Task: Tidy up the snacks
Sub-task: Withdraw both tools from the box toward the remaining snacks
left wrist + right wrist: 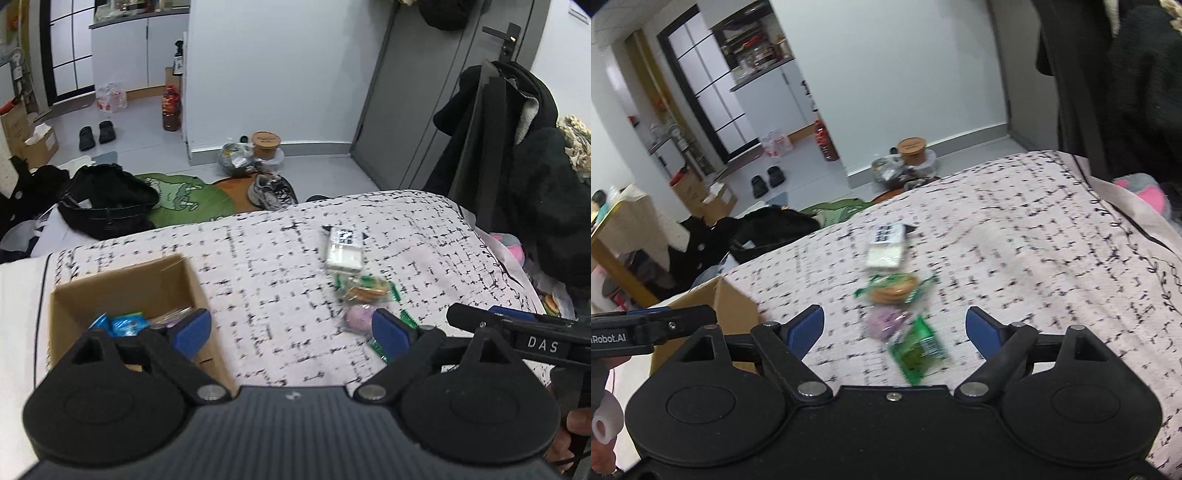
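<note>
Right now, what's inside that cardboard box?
The cardboard box holds blue-wrapped snacks and a clear packet. The left tool hides the near part.

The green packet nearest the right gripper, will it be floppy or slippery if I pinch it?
The green packet looks like thin glossy film lying flat on the bedspread, so it will probably flop and crinkle. The shiny wrap may slip between the pads. It seems light, so the open right gripper could nudge it aside before closing.
</note>
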Demonstrator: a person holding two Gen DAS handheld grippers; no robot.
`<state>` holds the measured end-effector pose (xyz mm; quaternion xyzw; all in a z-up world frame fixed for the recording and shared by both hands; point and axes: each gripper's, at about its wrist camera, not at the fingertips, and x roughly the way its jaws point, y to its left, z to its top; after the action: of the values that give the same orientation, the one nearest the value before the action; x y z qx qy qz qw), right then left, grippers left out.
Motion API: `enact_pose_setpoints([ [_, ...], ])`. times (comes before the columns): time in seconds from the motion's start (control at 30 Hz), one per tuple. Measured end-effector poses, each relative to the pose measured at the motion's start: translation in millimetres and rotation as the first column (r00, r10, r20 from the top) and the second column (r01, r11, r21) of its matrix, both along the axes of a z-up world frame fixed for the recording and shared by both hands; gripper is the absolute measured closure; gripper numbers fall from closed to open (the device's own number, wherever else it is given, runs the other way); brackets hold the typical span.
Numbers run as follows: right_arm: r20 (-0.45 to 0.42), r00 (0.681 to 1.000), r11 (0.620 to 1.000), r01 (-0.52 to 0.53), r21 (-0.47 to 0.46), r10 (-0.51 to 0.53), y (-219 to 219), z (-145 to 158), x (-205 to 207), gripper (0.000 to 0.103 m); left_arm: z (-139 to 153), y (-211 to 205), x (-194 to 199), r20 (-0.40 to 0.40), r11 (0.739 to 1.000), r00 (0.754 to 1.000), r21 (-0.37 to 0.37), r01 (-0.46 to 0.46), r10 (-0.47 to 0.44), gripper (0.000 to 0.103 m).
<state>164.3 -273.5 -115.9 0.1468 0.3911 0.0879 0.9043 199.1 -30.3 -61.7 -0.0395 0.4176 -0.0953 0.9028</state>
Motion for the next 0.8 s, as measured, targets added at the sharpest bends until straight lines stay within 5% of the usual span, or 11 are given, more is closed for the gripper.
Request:
enact_pose_setpoints([
  [0.67,-0.043,0.996,0.997,0.077,0.030,-0.075,-44,-26,18,0.020,-21,-44,28,0.000,1.000,1.000,0.000,0.020,-0.020,0.010],
  [0.8,-0.075,0.995,0.996,0.065,0.056,-0.061,-45,-33,27,0.032,-33,-54,36,-0.018,1.000,0.999,0.000,0.029,-0.029,0.012],
])
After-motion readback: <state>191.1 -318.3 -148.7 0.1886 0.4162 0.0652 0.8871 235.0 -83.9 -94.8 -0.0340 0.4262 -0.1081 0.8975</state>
